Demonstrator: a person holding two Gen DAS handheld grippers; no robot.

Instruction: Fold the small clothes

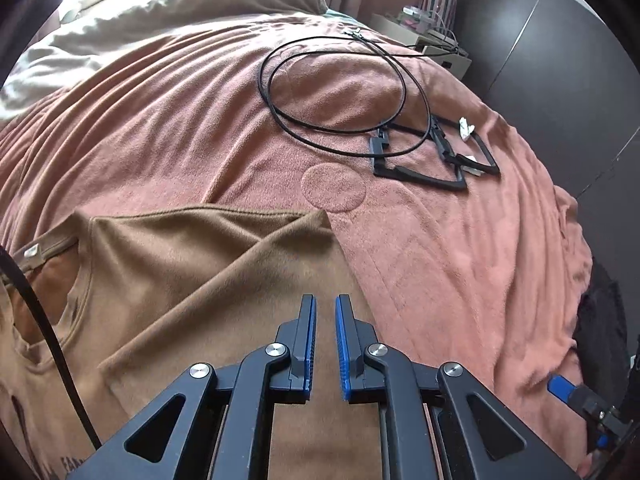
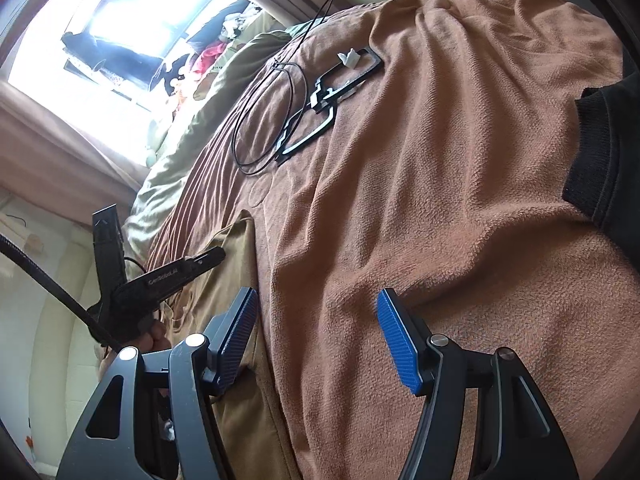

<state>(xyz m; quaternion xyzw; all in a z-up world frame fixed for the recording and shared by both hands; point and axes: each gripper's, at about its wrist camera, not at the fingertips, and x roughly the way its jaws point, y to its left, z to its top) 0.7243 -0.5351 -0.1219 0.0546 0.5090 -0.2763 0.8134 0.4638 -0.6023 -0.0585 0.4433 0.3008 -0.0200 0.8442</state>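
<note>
Nearest the left wrist camera, the left gripper [image 1: 325, 312] is hovering over the brown shirt [image 1: 192, 280], its jaws nearly shut with only a thin gap and no cloth between them. That shirt is lying partly folded on the pink blanket [image 1: 440, 260], its lower print cut off and unreadable. Right of the shirt, the right gripper [image 2: 316, 312] is standing open over bare blanket. On the left gripper's body small white lettering is showing, too blurred to read. Beyond the shirt, a black cable [image 1: 340, 92] is lying coiled beside black frames [image 1: 424, 168].
</note>
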